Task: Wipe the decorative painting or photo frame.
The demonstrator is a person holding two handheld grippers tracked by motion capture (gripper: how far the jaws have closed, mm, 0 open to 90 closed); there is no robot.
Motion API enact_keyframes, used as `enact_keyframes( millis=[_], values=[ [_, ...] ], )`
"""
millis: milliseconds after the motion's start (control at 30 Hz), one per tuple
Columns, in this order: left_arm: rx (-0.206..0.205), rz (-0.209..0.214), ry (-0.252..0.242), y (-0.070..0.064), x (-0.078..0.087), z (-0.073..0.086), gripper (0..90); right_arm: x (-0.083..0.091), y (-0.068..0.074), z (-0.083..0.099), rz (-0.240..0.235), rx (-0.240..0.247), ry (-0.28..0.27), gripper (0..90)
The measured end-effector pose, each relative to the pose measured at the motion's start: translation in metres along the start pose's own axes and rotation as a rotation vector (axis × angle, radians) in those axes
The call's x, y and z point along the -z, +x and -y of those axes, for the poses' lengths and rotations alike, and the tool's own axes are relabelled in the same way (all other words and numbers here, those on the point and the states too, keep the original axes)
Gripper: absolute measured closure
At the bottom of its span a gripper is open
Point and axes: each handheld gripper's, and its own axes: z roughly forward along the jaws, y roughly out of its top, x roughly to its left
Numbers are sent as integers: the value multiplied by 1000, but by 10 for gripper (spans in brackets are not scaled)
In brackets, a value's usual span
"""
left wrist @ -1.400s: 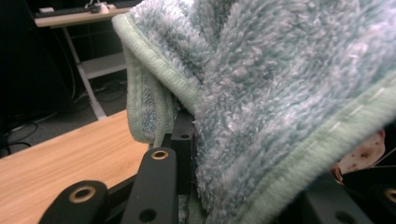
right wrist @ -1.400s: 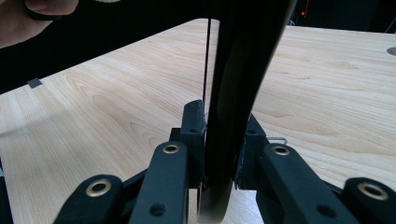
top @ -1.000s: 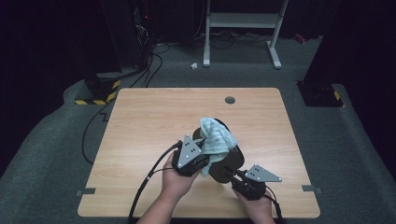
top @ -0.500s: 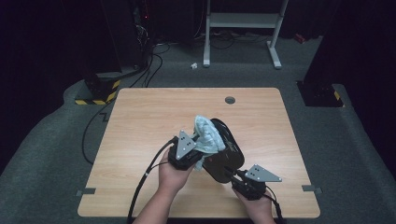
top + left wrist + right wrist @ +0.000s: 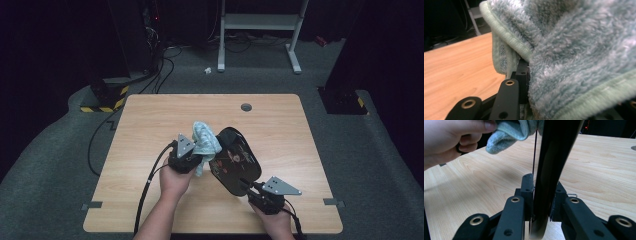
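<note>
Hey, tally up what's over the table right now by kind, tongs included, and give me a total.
Tongs: 2, left and right
Light green towel: 1
Black tray: 1
Total: 4

Fluffy terry cloth point(image 5: 205, 139) (pale green) against a glossy black tray point(image 5: 235, 161).

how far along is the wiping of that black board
Done: the right gripper is clamped on the edge of the black board, holding it tilted up off the table; the left gripper holds the green cloth.
In hand: cloth pressed against the board's upper end.
Left: apparently the lower part; cleanliness can't be judged.
</note>
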Motion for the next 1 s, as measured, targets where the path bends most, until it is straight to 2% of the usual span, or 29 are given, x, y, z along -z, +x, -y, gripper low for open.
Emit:
enact_keyframes(
  millis=[167,300,367,567,733,1000],
  values=[
    [-13,30,-14,-10,4,1,690,0,0,0,2,1,-3,770],
    [-39,65,-40,-25,9,-2,690,0,0,0,2,0,1,769],
    [-42,68,-41,-27,9,-2,690,0,0,0,2,-1,0,770],
    [-102,105,-74,-48,20,-12,690,1,0,1,2,0,1,770],
    [-169,146,-97,-73,28,-19,690,1,0,0,2,0,1,770],
    [-208,204,-112,-100,35,-21,689,1,0,0,2,0,0,769]
  ],
)
